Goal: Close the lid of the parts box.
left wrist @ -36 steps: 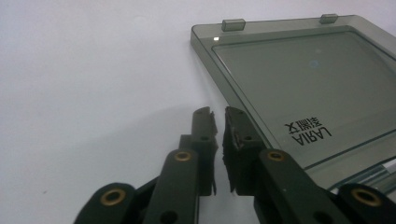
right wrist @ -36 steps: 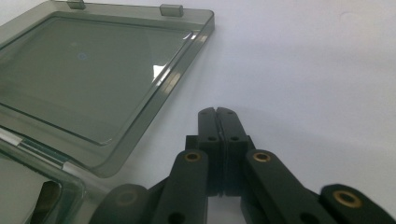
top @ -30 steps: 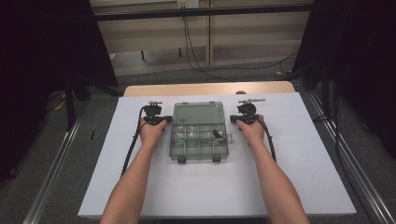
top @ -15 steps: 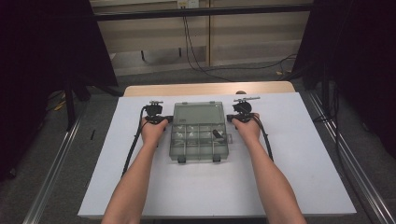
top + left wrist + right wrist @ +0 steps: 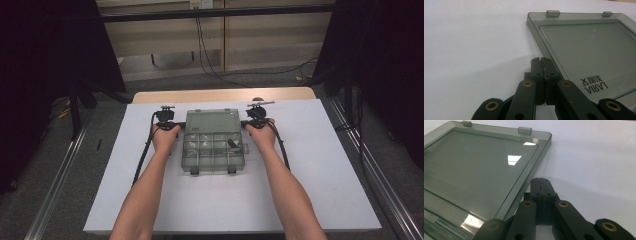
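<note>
The smoke-grey clear plastic compartment box (image 5: 212, 141) lay open near the far edge of the white table (image 5: 320, 190), midway between its left and right edges, lid flat toward the far side. One compartment held a small dark part (image 5: 232, 143). I had my left gripper (image 5: 166, 125) against the box's left side and my right gripper (image 5: 252, 123) against its right, both with jaws closed on nothing, forearms stretched forward.

Closed tongs (image 5: 541, 61) just beside smoky box lid's (image 5: 584, 47) edge
</note>
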